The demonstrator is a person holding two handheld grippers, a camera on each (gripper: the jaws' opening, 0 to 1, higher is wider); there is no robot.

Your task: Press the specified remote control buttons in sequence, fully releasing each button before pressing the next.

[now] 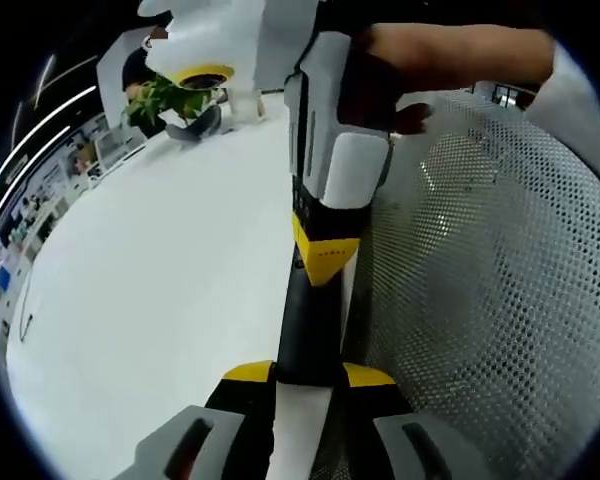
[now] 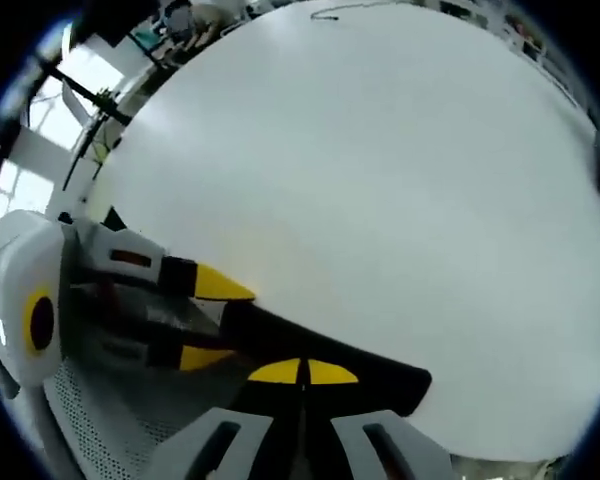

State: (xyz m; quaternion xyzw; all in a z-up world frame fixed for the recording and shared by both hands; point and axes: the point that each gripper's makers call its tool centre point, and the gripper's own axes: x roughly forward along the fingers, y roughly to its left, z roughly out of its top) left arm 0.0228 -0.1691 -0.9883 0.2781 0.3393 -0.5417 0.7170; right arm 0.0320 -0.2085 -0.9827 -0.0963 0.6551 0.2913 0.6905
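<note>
A long black remote control [image 1: 308, 320] lies edge-on between my left gripper's [image 1: 308, 375] yellow-tipped jaws, which are shut on its near end. My right gripper [image 1: 325, 262], held by a hand, comes down from above with its yellow tips together, touching the remote's far part. In the right gripper view, my right gripper [image 2: 302, 373] is shut, and its joined tips rest on the remote [image 2: 380, 378]. My left gripper [image 2: 212, 320] enters from the left and clamps the remote's other end. The buttons are hidden.
A wide white table [image 1: 160, 260] stretches beneath both grippers. A white perforated mesh surface [image 1: 480, 280] stands close on the right. A potted green plant [image 1: 165, 100] sits at the table's far edge, beside a white and yellow object [image 1: 202, 72].
</note>
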